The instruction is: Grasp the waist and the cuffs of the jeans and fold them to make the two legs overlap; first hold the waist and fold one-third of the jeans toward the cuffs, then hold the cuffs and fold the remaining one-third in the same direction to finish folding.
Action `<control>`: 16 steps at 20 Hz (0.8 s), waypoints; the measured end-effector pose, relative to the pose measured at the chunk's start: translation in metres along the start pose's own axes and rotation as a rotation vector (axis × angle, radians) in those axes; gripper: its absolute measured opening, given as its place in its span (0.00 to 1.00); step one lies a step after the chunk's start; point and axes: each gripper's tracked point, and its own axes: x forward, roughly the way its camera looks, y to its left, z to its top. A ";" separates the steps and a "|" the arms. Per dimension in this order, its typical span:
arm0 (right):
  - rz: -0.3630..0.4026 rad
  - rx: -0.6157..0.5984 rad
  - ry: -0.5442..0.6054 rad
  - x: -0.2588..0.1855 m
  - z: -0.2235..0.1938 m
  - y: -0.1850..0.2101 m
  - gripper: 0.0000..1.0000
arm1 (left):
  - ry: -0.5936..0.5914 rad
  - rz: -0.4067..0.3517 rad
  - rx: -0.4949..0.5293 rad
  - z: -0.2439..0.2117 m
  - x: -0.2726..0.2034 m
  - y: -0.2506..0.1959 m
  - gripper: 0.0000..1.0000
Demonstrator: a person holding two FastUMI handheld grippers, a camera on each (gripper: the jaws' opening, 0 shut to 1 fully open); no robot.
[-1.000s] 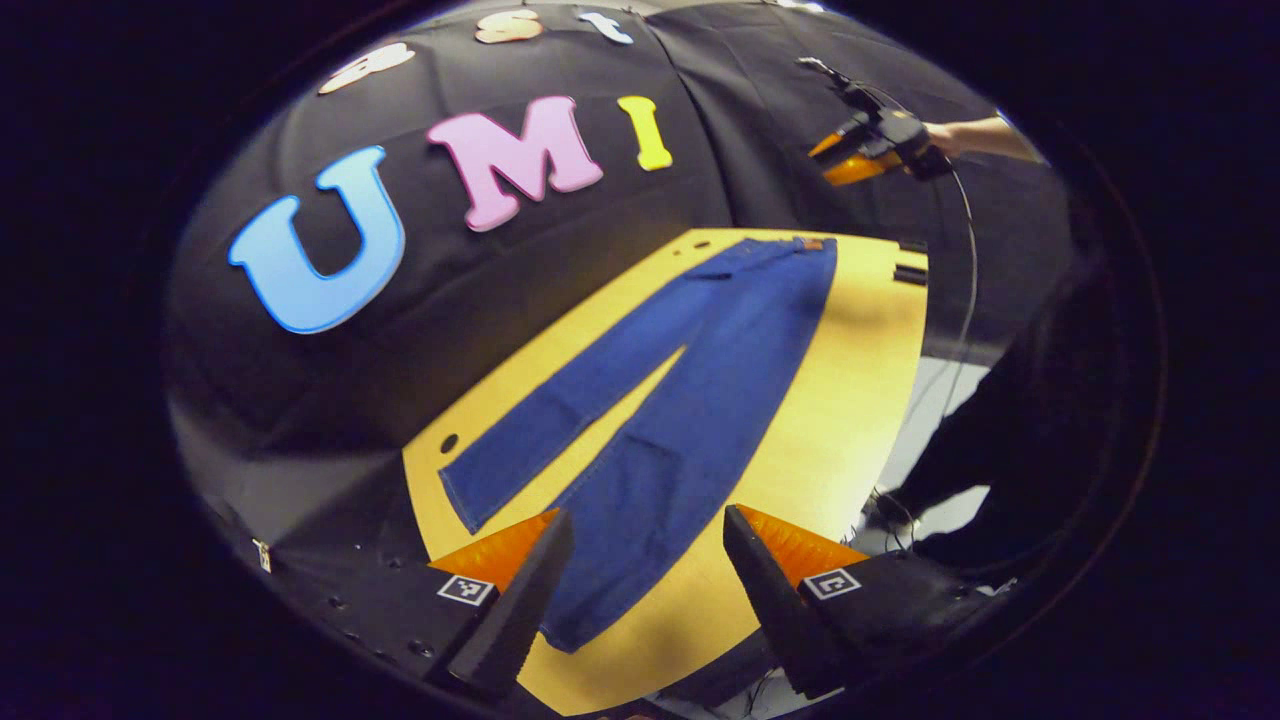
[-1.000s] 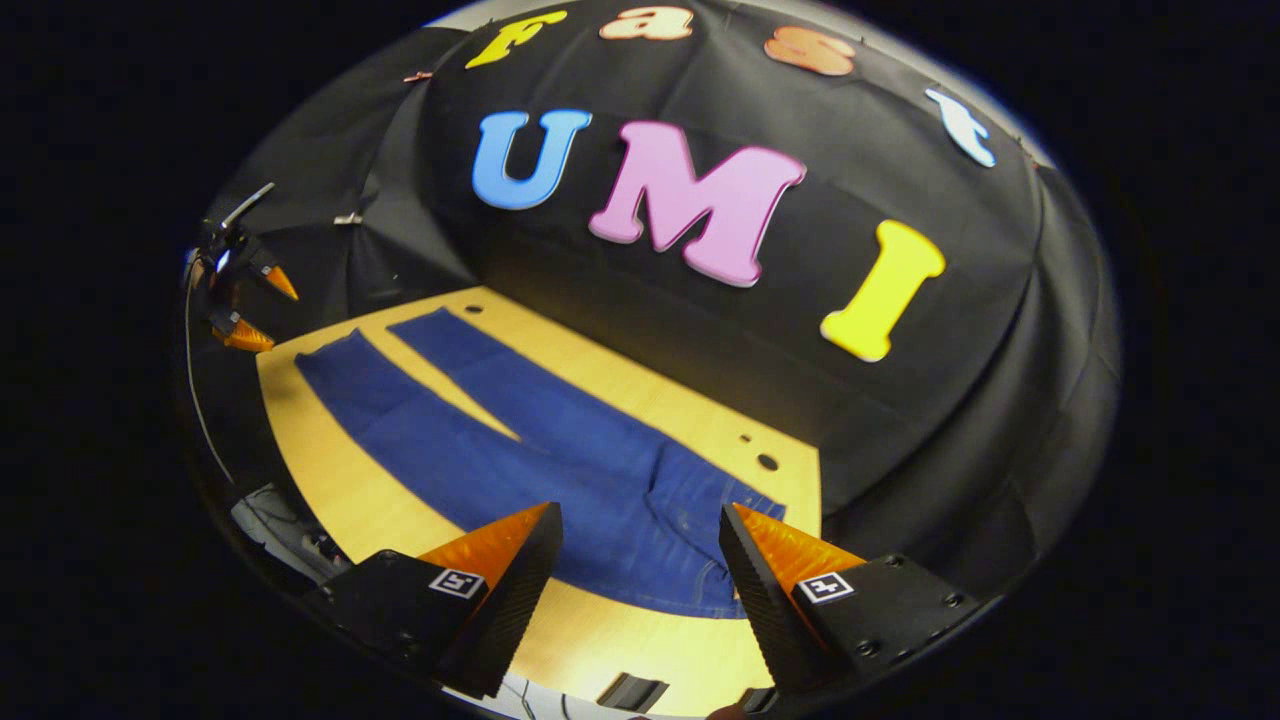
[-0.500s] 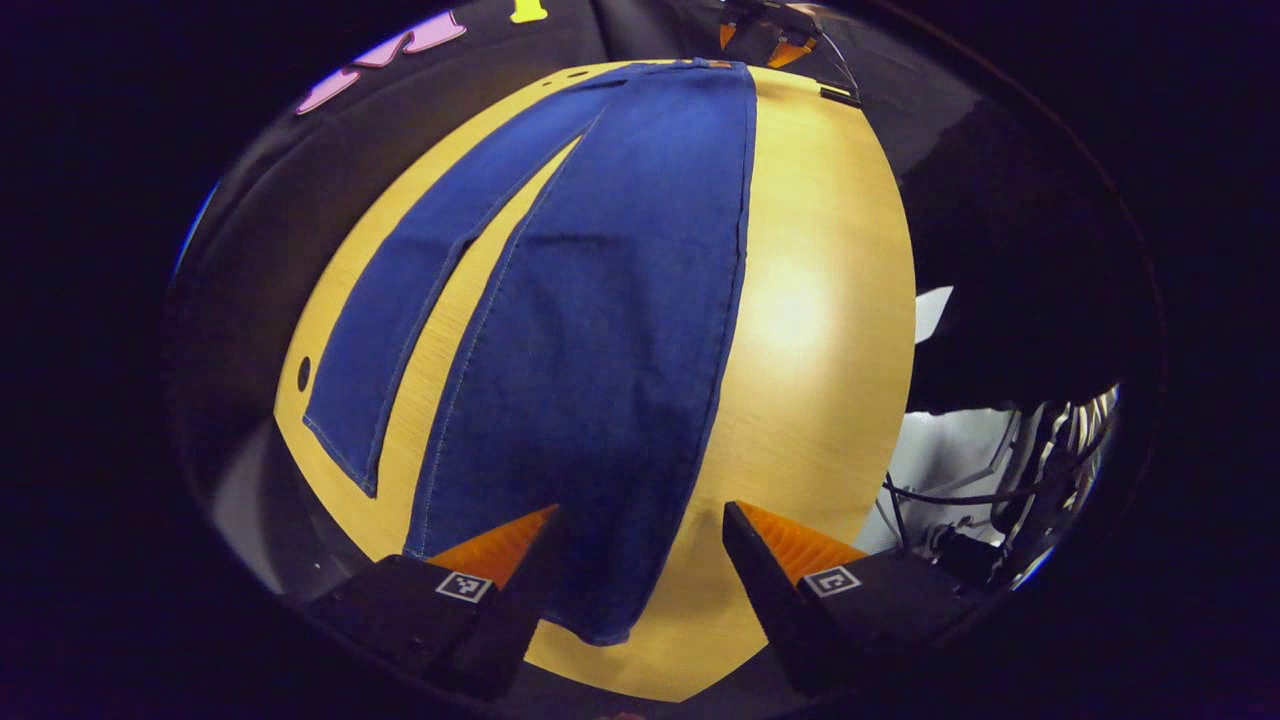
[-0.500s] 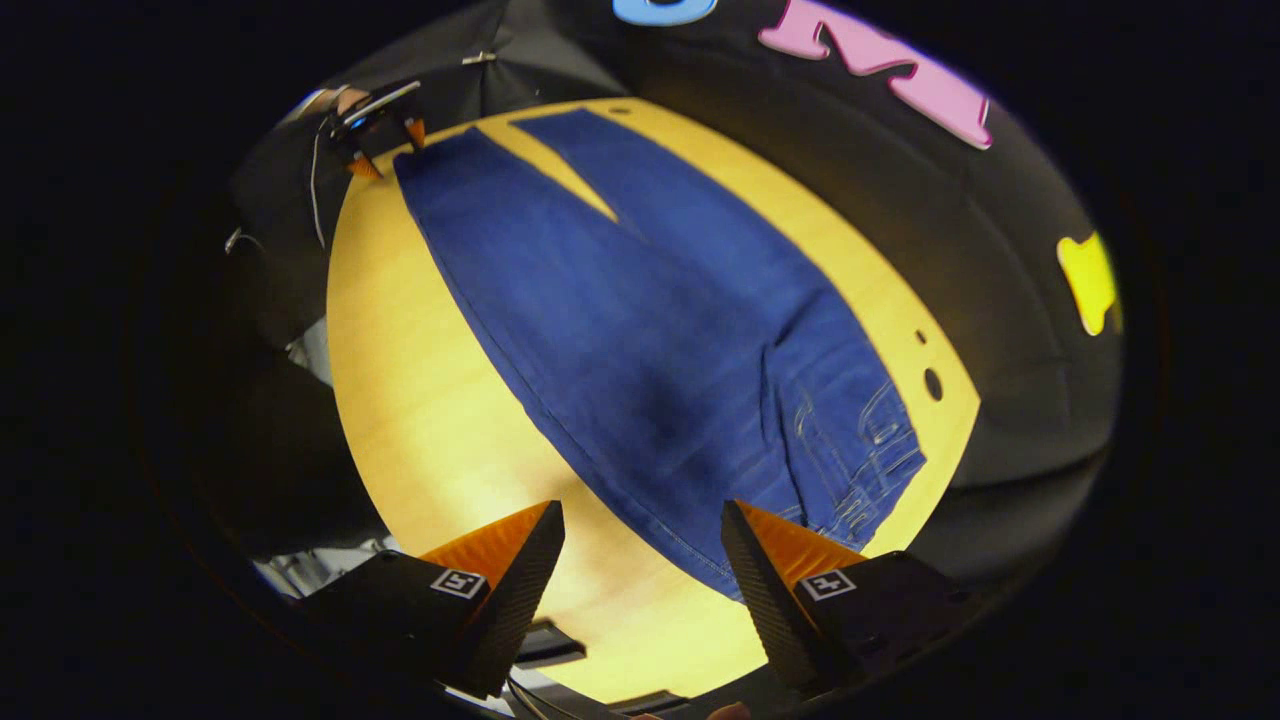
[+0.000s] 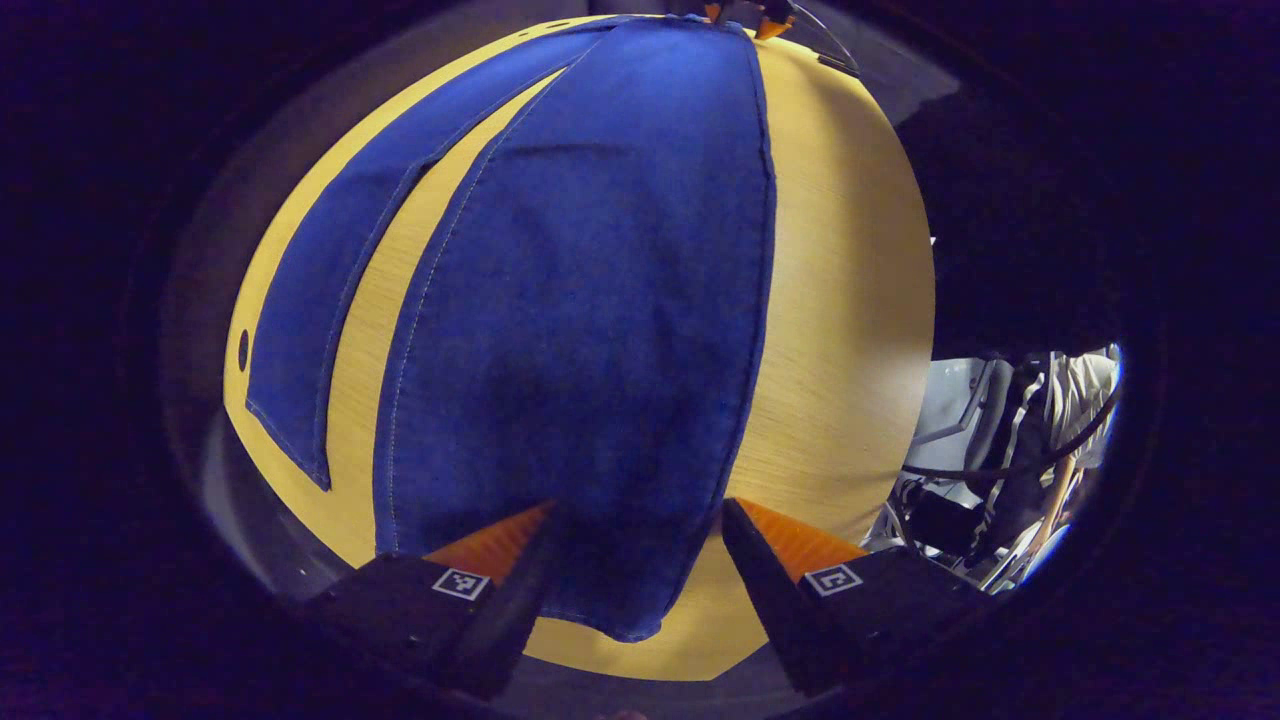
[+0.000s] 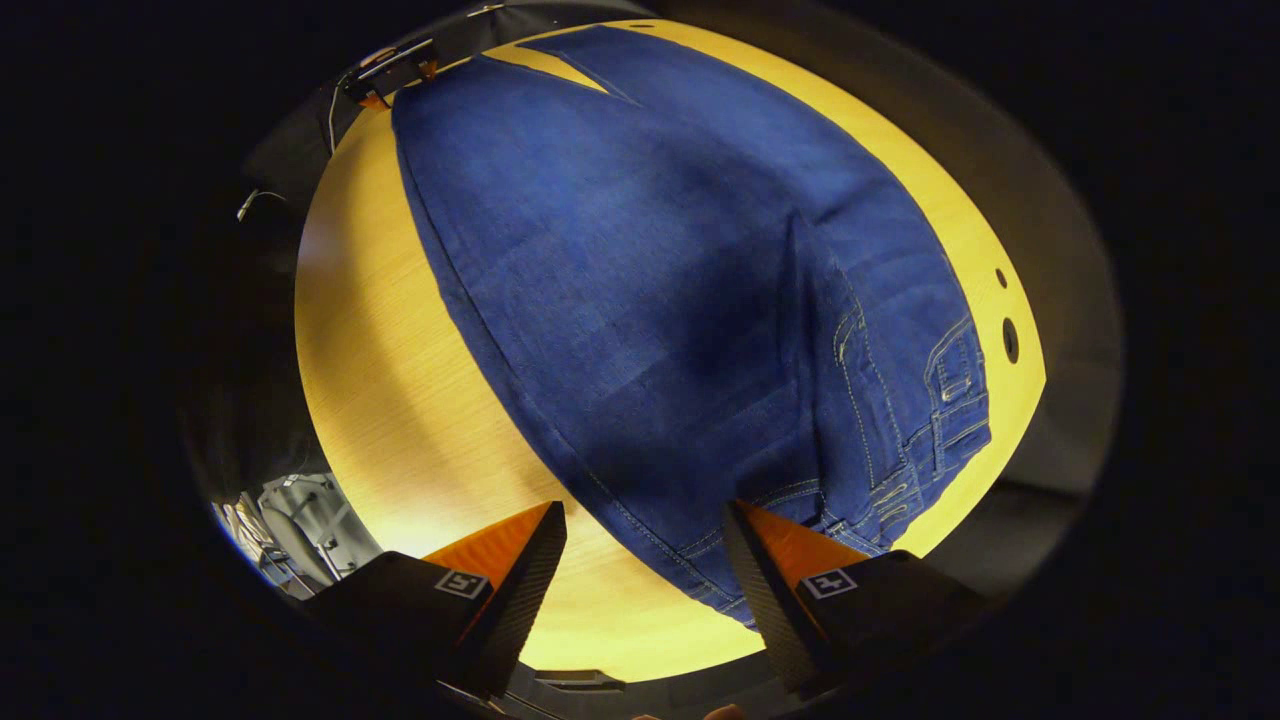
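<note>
Blue jeans (image 5: 590, 300) lie flat on a yellow wooden table (image 5: 840, 300), legs spread apart in a narrow V. In the left gripper view my left gripper (image 5: 630, 560) is open and hangs low over the near leg's cuff (image 5: 630, 625), which lies between its fingers. In the right gripper view the jeans (image 6: 680, 280) run away from the waist (image 6: 880, 500). My right gripper (image 6: 640, 560) is open, just over the waist's near corner. The other gripper (image 6: 395, 75) shows small at the far cuff end.
The table's near edge (image 6: 620, 665) lies just below the right gripper. Round holes (image 6: 1010, 340) sit in the table beside the waist, and another hole (image 5: 243, 350) lies near the far leg's cuff. Cables and gear (image 5: 1000, 460) lie on the floor beyond the table's side.
Both grippers have dropped from high above the table toward the jeans and tilted down. The left one now hovers over the near cuff, the right one over the waist; both stay open.
</note>
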 end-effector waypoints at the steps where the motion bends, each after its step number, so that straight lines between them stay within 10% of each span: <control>1: 0.006 -0.005 0.017 0.005 -0.003 -0.001 0.97 | 0.021 -0.001 0.003 -0.001 0.001 -0.001 0.98; 9: -0.026 0.040 0.048 0.009 -0.001 -0.007 0.82 | 0.034 0.016 0.001 0.000 0.001 0.009 0.94; 12: -0.081 0.060 0.018 0.008 0.004 -0.026 0.54 | -0.001 0.043 -0.089 0.002 0.002 0.026 0.42; 14: -0.086 0.110 0.006 0.011 0.002 -0.032 0.12 | -0.036 0.019 -0.185 0.004 0.003 0.031 0.07; 16: -0.083 0.172 0.008 0.010 0.002 -0.031 0.11 | -0.039 -0.033 -0.294 0.004 0.002 0.029 0.06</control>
